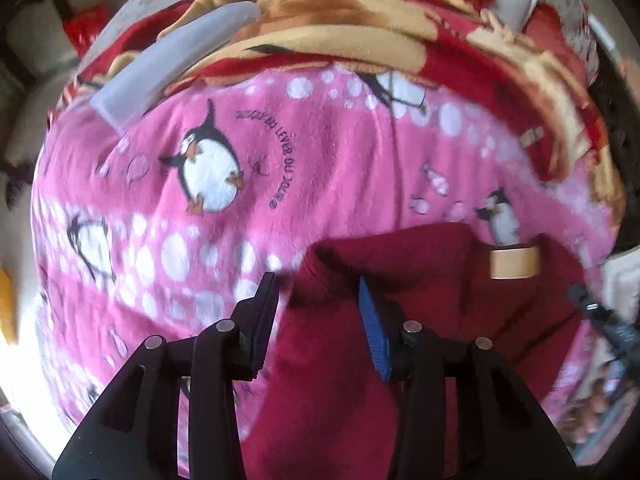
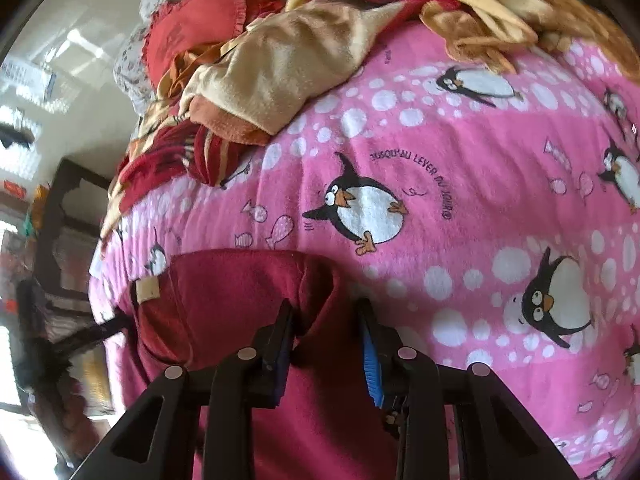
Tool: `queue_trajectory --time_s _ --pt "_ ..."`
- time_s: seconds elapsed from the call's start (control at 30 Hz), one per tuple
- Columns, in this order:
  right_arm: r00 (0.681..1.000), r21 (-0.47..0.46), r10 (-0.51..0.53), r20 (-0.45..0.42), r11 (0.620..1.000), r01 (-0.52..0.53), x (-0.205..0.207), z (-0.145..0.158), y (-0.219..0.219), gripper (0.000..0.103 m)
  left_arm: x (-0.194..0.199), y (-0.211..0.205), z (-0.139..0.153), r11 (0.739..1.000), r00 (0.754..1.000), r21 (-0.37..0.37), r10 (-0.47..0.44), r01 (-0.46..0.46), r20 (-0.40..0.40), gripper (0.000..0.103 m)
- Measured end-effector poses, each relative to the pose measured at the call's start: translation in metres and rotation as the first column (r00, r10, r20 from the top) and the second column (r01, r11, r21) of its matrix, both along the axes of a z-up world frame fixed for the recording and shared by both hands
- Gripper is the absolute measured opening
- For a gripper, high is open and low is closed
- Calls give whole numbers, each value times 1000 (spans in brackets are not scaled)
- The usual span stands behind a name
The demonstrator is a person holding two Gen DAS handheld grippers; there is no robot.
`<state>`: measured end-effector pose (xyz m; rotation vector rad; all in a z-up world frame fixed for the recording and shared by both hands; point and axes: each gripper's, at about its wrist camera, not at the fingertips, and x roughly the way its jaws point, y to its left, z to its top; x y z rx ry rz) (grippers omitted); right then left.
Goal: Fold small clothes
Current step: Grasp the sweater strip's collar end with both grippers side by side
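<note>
dark red fleece, the small garment [image 1: 400, 320] lay flat on the pink penguin blanket [image 1: 320, 160], a tan label [image 1: 514, 263] at its edge. my left gripper [image 1: 316, 292] straddled one corner, my right gripper [image 2: 326, 318] pinched the other corner's fold. a red-and-gold blanket [image 2: 280, 64] lay bunched beyond.

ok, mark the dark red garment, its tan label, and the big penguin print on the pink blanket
dark red garment [image 2: 248, 280]: right wrist view, on its upper folded part.
tan label [image 1: 514, 263]: left wrist view, middle of the label's face.
big penguin print [image 2: 366, 212]: right wrist view, on its white belly.
</note>
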<state>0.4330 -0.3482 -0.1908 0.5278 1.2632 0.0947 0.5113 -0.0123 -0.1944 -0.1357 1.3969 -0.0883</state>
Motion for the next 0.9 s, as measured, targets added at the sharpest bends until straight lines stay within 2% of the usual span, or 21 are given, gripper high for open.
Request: queue_trajectory --time_s 0.03,0.1,0.17,0.23,0.3,0.37,0.47,0.53,0.6,0.67,0.73,0.8,0.9 --pt "1000 7 3 -1 1000 -3 1 0 -2 29 2 2 -2 1000 1000 -23 13 -13 -6 37" --pt "1000 14 12 1 1000 -12 -1 2 -3 26 2 7 3 997 1000 -77 27 -27 -8 15" --pt "1000 9 17 17 1000 -17 -5 7 -6 17 -5 13 17 998 998 -62 20 -17 53 13" --pt "999 27 19 26 999 -20 -7 11 -9 12 -8 19 37 998 995 -54 23 -18 97 12" --pt "999 32 31 37 999 -32 -9 18 -8 10 -22 31 64 993 990 -121 35 -19 134 12" --pt "995 27 45 85 998 -48 -23 36 -6 10 -42 39 86 991 982 -131 24 1 189 12" --pt "981 14 71 180 997 -74 -62 69 -4 10 -97 51 120 986 961 -158 -13 59 276 12" --pt "965 22 90 247 995 -99 -103 93 -5 10 -150 58 138 978 944 -178 -50 113 327 12" --pt "952 22 100 289 994 -112 -146 107 -5 10 -196 63 143 974 936 -183 -64 134 345 12" --pt "944 48 107 314 991 -128 -193 113 -2 10 -242 70 135 967 944 -218 -59 135 324 12" --pt "944 60 115 309 988 -140 -242 109 7 10 -283 71 115 974 952 -184 -69 129 299 12" --pt "952 60 116 282 988 -139 -281 96 17 10 -315 72 85 977 968 -178 -69 115 243 12" --pt "974 55 93 207 993 -106 -331 55 32 10 -337 73 33 985 987 -165 -26 53 161 12"
